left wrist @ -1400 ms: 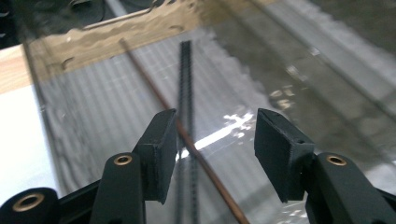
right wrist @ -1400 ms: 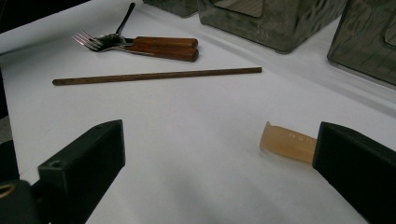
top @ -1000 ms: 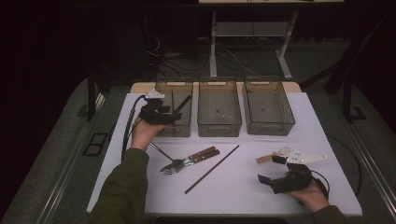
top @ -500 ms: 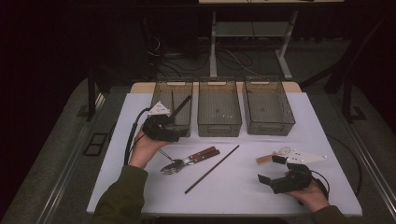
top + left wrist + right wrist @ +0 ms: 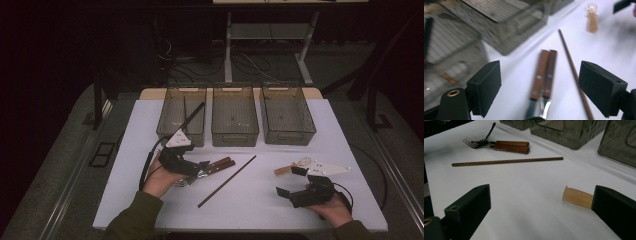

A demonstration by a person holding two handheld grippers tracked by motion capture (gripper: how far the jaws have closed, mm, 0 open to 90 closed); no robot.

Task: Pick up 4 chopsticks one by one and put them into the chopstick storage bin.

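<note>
A: The room behind is dark; the white surface [image 5: 310, 130] carries three clear bins at its far edge. What sits nearest the left gripper [image 5: 192, 167]?

B: Two wooden-handled utensils [image 5: 543, 75] lying side by side, touching, just in front of the left bin [image 5: 181, 114]. In the left gripper view their handles run straight away from the camera, between the two black jaws.

A: Are those jaws on them?

B: No. They stand wide apart, having just been opening, and the handles lie in the gap with bare surface on each side. Nothing is gripped.

A: Which way do the utensils point on the surface?

B: In the high view their long axis runs slanted, handles toward the far right, metal ends toward the person's left hand. The heads are partly covered by the gripper there; the right gripper view shows fork tines.

A: And beside them?

B: A thin dark stick [image 5: 227, 181], roughly parallel, just to their right and apart from them.

A: The right gripper [image 5: 295, 187]?

B: Its jaws are open over bare surface, holding nothing. A pale tan handle [image 5: 577, 196] lies by one jaw, its far end cut off behind it.
</note>
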